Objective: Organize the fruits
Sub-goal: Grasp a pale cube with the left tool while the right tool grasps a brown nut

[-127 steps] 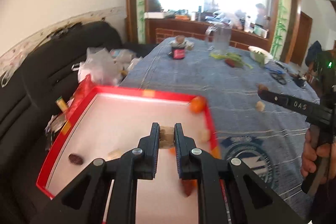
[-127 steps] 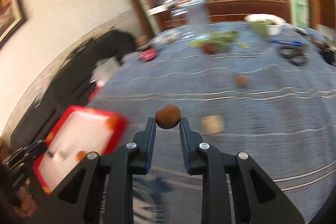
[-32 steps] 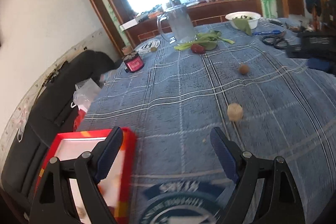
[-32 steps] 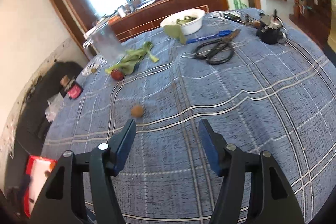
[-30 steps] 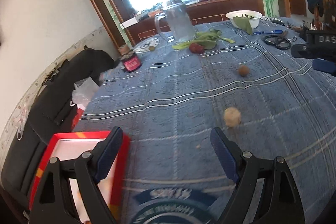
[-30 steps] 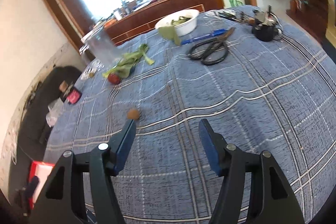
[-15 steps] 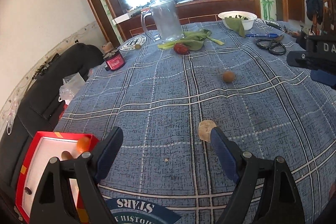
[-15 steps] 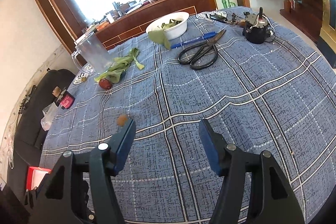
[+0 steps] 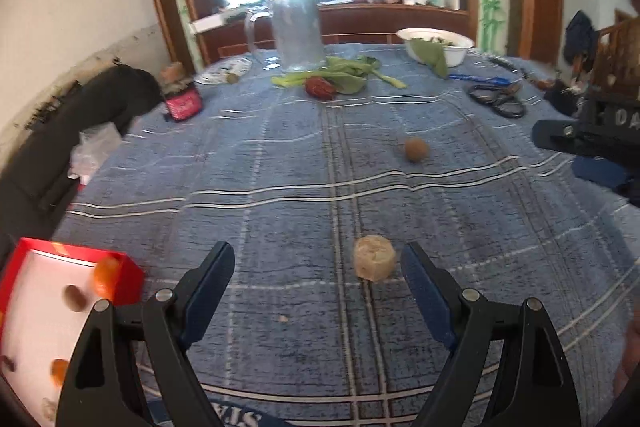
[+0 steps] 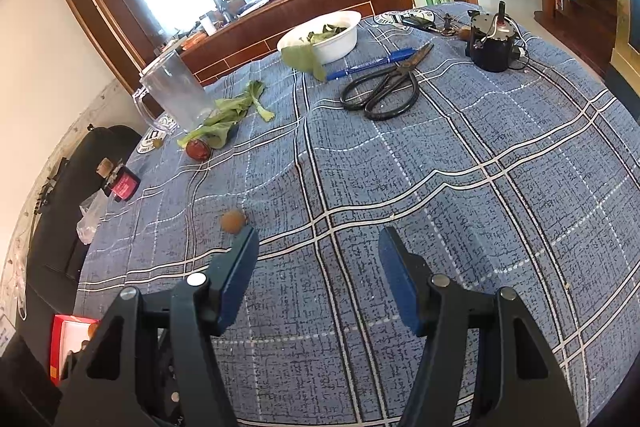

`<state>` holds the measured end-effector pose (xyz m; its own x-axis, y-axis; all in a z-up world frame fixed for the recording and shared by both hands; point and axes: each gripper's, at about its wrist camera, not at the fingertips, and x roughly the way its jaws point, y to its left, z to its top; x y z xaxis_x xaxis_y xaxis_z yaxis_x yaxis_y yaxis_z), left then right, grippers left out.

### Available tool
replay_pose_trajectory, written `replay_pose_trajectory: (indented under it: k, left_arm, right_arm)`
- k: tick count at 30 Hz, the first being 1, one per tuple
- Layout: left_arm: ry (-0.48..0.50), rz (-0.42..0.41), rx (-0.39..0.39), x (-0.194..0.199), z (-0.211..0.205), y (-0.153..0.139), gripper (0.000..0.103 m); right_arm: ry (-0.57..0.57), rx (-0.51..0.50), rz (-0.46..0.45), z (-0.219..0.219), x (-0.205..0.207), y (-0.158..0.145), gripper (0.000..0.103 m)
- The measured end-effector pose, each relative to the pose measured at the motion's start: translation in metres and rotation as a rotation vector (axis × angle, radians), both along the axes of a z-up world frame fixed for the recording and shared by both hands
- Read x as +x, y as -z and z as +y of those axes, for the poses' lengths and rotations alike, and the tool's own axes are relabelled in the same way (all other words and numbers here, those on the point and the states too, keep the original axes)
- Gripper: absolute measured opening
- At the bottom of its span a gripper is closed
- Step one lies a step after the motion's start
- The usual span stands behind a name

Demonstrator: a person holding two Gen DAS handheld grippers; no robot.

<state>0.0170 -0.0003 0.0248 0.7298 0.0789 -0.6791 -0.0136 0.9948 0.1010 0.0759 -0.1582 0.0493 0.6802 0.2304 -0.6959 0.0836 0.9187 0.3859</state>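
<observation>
Left hand-held gripper (image 9: 318, 267): you hold it wide open, angled down at the counter (image 9: 280, 163), with nothing gripped.
Pale chunk of fruit (image 9: 374, 258): it lies on the blue plaid cloth between your left fingers, just beside the right-hand pad; whether it touches that pad you cannot tell.
Right hand-held gripper (image 10: 318, 247): its jaws stand apart at a moderate width, empty, above bare cloth in the middle of the counter.
Small brown fruit (image 10: 232, 221): it sits on the cloth just beyond the tip of your right gripper's left finger, outside the jaws; in the left wrist view it lies farther toward the far edge than the pale chunk (image 9: 416, 149).
Red tray (image 9: 28, 291): it sits at the near left corner of the counter, its white inside holding two orange fruits and a dark brown one.
Red fruit (image 9: 319, 87): it rests near the far edge, touching the green leaves (image 9: 344, 77).
Clear jug (image 9: 296, 33): upright at the far edge, just behind the leaves.
White bowl (image 10: 332, 35): near the far edge, with greens inside and one leaf hanging over its rim.
Scissors (image 10: 380, 87): flat on the cloth just in front of the bowl, beside a blue pen (image 10: 370, 64).
</observation>
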Motion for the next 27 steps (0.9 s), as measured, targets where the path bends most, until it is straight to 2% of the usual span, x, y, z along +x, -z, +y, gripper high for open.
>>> replay_pose_trajectory:
  k: [2,7,14,16,17,18,19,20,21,27]
  left_arm:
    - [0.024,0.008,-0.038,0.002,0.002,0.0,0.085]
    - [0.013,0.069,-0.082,0.012,0.008,0.008,0.085]
    - [0.021,0.109,-0.089,0.023,0.001,0.012,0.082]
    - [0.027,0.131,-0.102,0.029,0.0,0.015,0.07]
    - [0.031,0.138,-0.11,0.03,0.001,0.017,0.058]
    - [0.037,0.145,-0.118,0.031,0.0,0.019,0.052]
    - [0.04,0.14,-0.117,0.032,0.0,0.019,0.051]
    - [0.046,0.136,-0.125,0.031,0.001,0.018,0.042]
    - [0.063,0.131,-0.148,0.031,0.002,0.018,0.027]
    - [0.079,0.136,-0.258,0.031,0.021,0.013,0.025]
  right_arm:
    - [-0.005,0.001,0.005,0.001,0.001,0.001,0.064]
    - [-0.017,-0.003,0.018,0.005,0.004,0.005,0.064]
    - [-0.027,-0.015,0.028,0.01,0.007,0.008,0.064]
    - [-0.029,-0.015,0.029,0.01,0.007,0.008,0.064]
    - [-0.029,-0.016,0.028,0.01,0.007,0.008,0.064]
    - [-0.028,-0.018,0.027,0.01,0.006,0.008,0.064]
    - [-0.027,-0.02,0.025,0.01,0.006,0.008,0.064]
    - [-0.028,-0.023,0.023,0.01,0.006,0.008,0.064]
    - [-0.029,-0.024,0.019,0.01,0.006,0.008,0.063]
    - [-0.112,0.033,-0.031,0.018,0.006,0.01,0.064]
